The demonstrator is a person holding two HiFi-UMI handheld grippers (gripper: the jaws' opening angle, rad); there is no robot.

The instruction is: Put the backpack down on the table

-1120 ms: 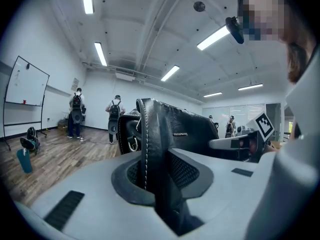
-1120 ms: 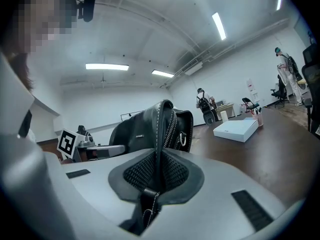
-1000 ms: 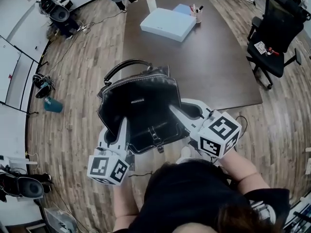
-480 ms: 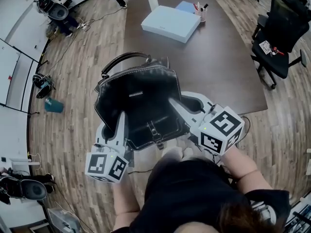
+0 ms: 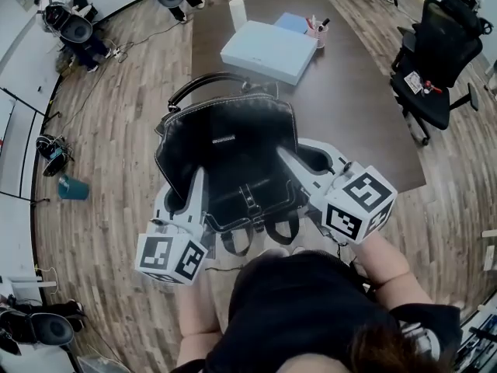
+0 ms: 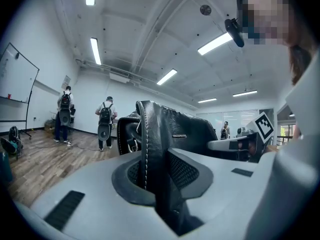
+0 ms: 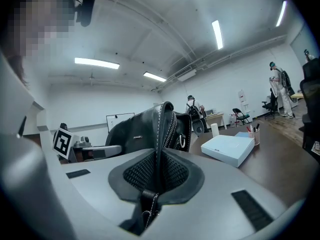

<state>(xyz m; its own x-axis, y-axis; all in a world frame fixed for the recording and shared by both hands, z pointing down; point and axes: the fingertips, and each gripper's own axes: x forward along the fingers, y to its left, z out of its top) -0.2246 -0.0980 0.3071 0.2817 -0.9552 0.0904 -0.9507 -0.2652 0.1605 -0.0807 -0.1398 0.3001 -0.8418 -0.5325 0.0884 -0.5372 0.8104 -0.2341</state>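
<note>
Black leather backpack is held in the air. Left gripper pinches its left side seam, right gripper the right one. Handle end points away, toward the table. Bag looks to be over the table's near-left corner, partly over floor. Neither gripper is nearer. Free tabletop lies ahead-right, short of the white box.

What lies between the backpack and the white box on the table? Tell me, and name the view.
Nothing: only bare table shows between the backpack and the white box, seen in the head view.
</note>
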